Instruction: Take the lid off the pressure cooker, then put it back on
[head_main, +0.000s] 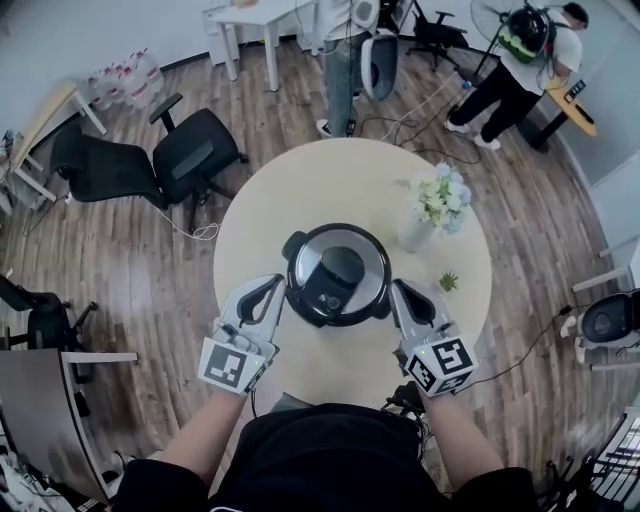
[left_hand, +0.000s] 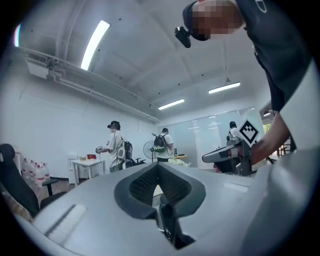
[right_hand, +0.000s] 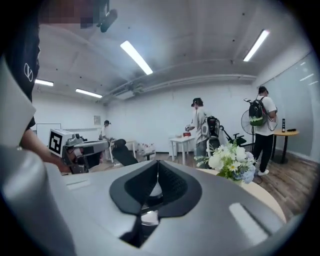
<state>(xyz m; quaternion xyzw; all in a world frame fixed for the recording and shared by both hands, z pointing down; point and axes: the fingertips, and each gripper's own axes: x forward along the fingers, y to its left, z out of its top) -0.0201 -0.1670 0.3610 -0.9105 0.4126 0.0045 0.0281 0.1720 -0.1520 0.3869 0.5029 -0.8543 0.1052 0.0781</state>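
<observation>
The pressure cooker stands on the round table in the head view, its steel lid with a black handle sitting on top. My left gripper hovers at the cooker's left side and my right gripper at its right side. Neither one touches the cooker. In the left gripper view the jaws meet with nothing between them. The right gripper view shows its jaws likewise together and empty. Both gripper views look level across the room, and the cooker is hidden from both.
A white vase of flowers and a small green plant stand on the table right of the cooker. Black office chairs sit to the left. Two people stand at the far side of the room.
</observation>
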